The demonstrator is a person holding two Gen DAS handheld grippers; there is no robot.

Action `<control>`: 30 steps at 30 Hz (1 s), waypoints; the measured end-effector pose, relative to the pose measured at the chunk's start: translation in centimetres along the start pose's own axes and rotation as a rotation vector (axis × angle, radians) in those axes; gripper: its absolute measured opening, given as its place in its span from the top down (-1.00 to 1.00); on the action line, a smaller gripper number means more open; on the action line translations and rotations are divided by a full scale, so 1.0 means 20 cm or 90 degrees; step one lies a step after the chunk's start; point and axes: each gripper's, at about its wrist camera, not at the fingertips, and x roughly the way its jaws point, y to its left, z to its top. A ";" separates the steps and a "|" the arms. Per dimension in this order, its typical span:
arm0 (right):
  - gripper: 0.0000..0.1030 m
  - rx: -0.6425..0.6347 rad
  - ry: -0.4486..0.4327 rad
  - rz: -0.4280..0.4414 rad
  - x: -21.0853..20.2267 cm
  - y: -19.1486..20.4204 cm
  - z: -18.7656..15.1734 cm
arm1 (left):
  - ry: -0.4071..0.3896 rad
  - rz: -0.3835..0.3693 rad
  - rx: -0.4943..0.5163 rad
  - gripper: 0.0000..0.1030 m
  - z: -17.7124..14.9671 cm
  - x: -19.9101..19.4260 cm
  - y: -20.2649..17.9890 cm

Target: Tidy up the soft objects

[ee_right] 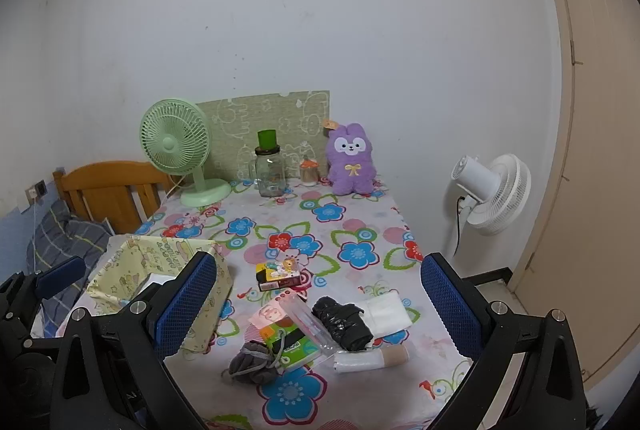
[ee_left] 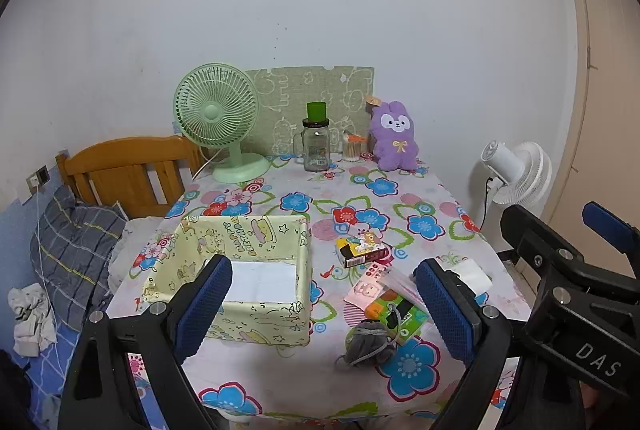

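A yellow fabric storage box stands on the floral table, also in the right wrist view, with a white item inside. Near the front edge lie a grey drawstring pouch, a green tissue pack, a black folded bag, a white cloth, a small roll and a card box. A purple plush bunny sits at the back. My left gripper and right gripper are open and empty above the front edge.
A green desk fan, a glass jar with green lid and a small toothpick jar stand at the back. A white standing fan is right of the table. A bed with wooden headboard is left.
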 end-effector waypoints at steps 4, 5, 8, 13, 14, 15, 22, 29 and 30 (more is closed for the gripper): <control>-1.00 -0.001 0.000 -0.002 0.00 0.00 0.00 | 0.002 0.001 -0.001 -0.84 0.00 0.00 0.00; -1.00 -0.001 0.000 -0.002 0.00 0.01 0.00 | 0.002 0.000 -0.002 -0.84 0.00 0.00 0.00; -1.00 0.000 0.006 -0.001 0.00 0.01 -0.01 | 0.006 -0.001 -0.004 -0.84 0.00 0.01 0.00; -1.00 0.000 0.005 -0.001 0.01 0.01 0.00 | 0.006 0.002 -0.006 -0.83 0.00 0.02 0.01; -1.00 0.000 0.005 -0.001 0.01 0.01 0.00 | 0.006 0.002 -0.006 -0.83 0.00 0.02 0.01; -1.00 -0.001 0.004 -0.002 0.01 0.01 0.00 | 0.007 0.002 -0.006 -0.83 0.00 0.02 0.01; -1.00 -0.001 0.003 -0.002 0.02 0.01 -0.01 | 0.007 0.004 -0.007 -0.83 0.00 0.03 0.02; -1.00 -0.003 -0.001 -0.004 0.01 0.01 -0.01 | 0.003 0.005 -0.009 -0.83 0.00 0.03 0.04; -1.00 -0.004 -0.002 -0.005 0.01 0.01 -0.01 | 0.003 0.006 -0.009 -0.83 0.00 0.03 0.04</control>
